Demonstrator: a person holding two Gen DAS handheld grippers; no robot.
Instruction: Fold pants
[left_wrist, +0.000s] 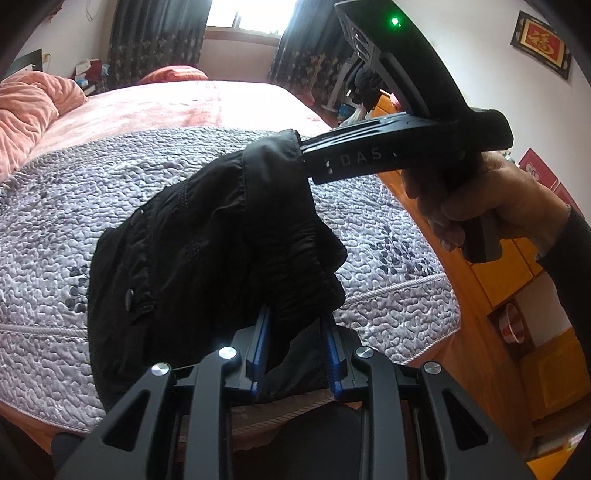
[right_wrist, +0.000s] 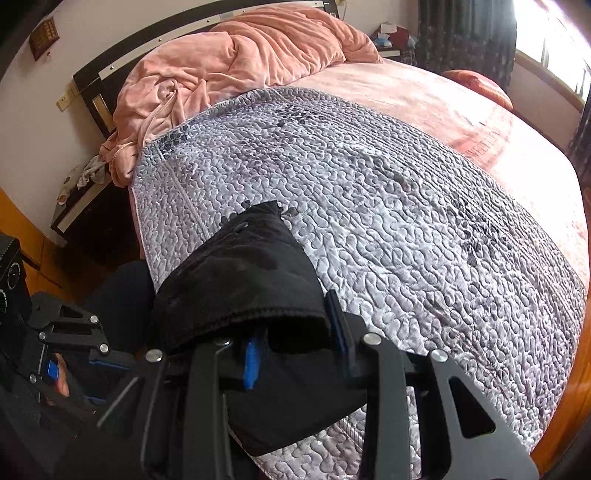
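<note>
The black pants (left_wrist: 207, 236) hang bunched above the grey quilted bedspread (left_wrist: 74, 206). My left gripper (left_wrist: 295, 317) is shut on the elastic waistband, its blue pads (left_wrist: 263, 332) pinching the cloth. My right gripper (left_wrist: 306, 147) comes in from the right in the left wrist view and is shut on the pants' top corner. In the right wrist view the right gripper (right_wrist: 295, 332) holds a folded black edge of the pants (right_wrist: 240, 280) between its blue pads (right_wrist: 251, 362), close over the bedspread (right_wrist: 406, 221).
A pink duvet (right_wrist: 240, 59) is heaped at the headboard. Pink sheet (left_wrist: 207, 103) covers the far bed. An orange wooden cabinet (left_wrist: 498, 273) stands right of the bed. A nightstand (right_wrist: 74, 206) sits by the headboard. Dark curtains (left_wrist: 155, 40) flank the window.
</note>
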